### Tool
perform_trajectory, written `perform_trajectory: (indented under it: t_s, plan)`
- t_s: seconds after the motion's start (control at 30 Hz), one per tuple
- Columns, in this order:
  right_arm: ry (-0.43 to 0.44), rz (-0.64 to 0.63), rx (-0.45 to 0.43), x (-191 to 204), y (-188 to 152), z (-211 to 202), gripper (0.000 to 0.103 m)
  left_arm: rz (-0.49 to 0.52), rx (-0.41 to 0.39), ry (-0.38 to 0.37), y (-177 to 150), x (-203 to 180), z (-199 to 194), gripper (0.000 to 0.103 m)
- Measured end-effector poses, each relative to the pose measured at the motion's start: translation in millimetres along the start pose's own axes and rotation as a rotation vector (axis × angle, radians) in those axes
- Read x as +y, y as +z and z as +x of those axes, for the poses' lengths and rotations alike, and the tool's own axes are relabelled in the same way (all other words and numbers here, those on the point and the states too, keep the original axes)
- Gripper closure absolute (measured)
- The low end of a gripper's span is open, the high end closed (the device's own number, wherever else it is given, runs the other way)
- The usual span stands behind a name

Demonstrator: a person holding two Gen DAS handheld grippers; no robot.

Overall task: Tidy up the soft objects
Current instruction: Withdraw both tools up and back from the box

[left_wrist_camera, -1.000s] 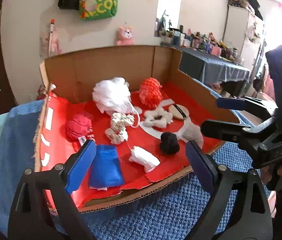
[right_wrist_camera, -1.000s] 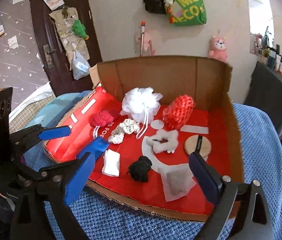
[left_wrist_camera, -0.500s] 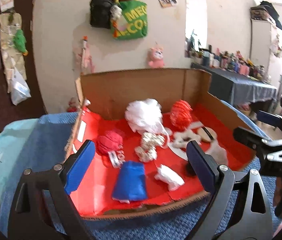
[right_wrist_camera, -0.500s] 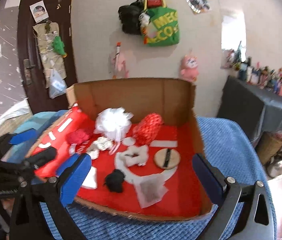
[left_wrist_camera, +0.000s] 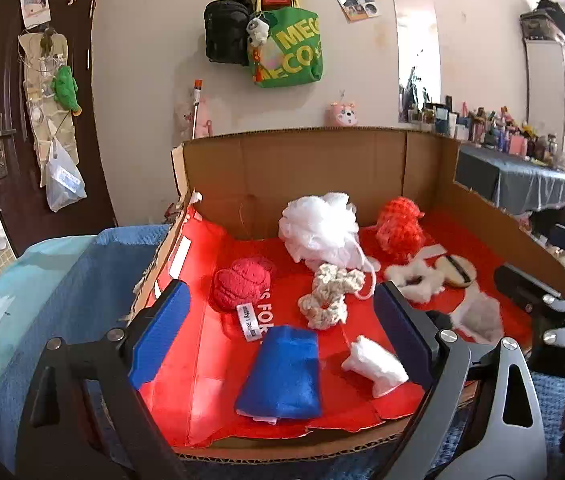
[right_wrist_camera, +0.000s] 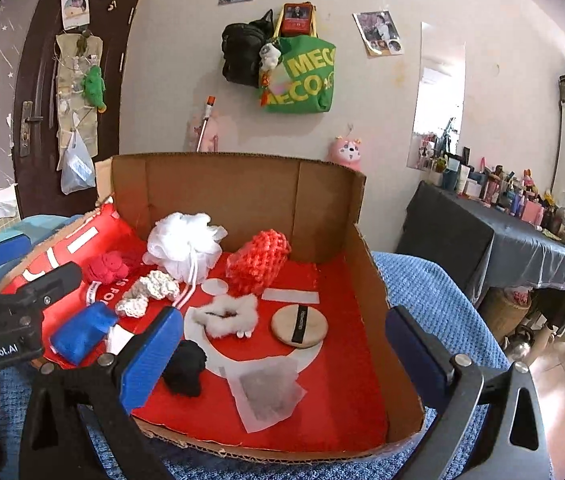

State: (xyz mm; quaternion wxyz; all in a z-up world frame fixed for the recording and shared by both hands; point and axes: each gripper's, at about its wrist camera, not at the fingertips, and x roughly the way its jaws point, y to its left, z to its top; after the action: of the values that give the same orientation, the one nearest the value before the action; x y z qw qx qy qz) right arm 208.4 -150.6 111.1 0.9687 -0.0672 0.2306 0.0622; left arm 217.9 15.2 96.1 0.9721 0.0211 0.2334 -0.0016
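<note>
A cardboard box (left_wrist_camera: pixel 322 160) with a red floor holds several soft things: a white mesh pouf (left_wrist_camera: pixel 318 230), a red knitted piece (left_wrist_camera: pixel 398 228), a red cloth ball (left_wrist_camera: pixel 242 282), a cream scrunchie (left_wrist_camera: pixel 328 298), a folded blue cloth (left_wrist_camera: pixel 282 374), a white wad (left_wrist_camera: pixel 376 366), a white fluffy scrunchie (right_wrist_camera: pixel 228 316), a black ball (right_wrist_camera: pixel 186 366), a round tan puff (right_wrist_camera: pixel 299 325) and a grey sachet (right_wrist_camera: pixel 268 390). My left gripper (left_wrist_camera: pixel 280 334) is open and empty at the box's front edge, above the blue cloth. My right gripper (right_wrist_camera: pixel 284 354) is open and empty at the front right.
The box stands on a blue knitted cover (right_wrist_camera: pixel 434 300). Behind it is a wall with hanging bags (left_wrist_camera: pixel 286 52). A dark door (left_wrist_camera: pixel 38 120) is at left. A dark-covered table with bottles (right_wrist_camera: pixel 502 224) is at right. Each gripper shows in the other's view, my left gripper (right_wrist_camera: pixel 14 296) and my right (left_wrist_camera: pixel 542 300).
Both grippers have pulled back and tilted up, so more wall shows above the box. The objects in the box have not moved. Both grippers stay open.
</note>
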Motion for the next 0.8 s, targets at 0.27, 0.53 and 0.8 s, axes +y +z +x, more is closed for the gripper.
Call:
perform_trajectory:
  t_s: [0.27,0.53,0.8]
  plan:
    - [0.001,0.025,0.047,-4.0,-8.3,13.0,0.000,-0.005,0.025,-0.007,-6.6,1.4,6.1,0.009]
    - [0.010,0.051,0.082,-9.5,-10.9,20.6,0.000,-0.009,0.064,-0.012,-9.9,2.4,15.2,0.009]
    - [0.006,0.042,0.099,-7.7,-12.3,23.7,0.000,-0.019,0.093,-0.010,-11.4,3.9,20.2,0.009]
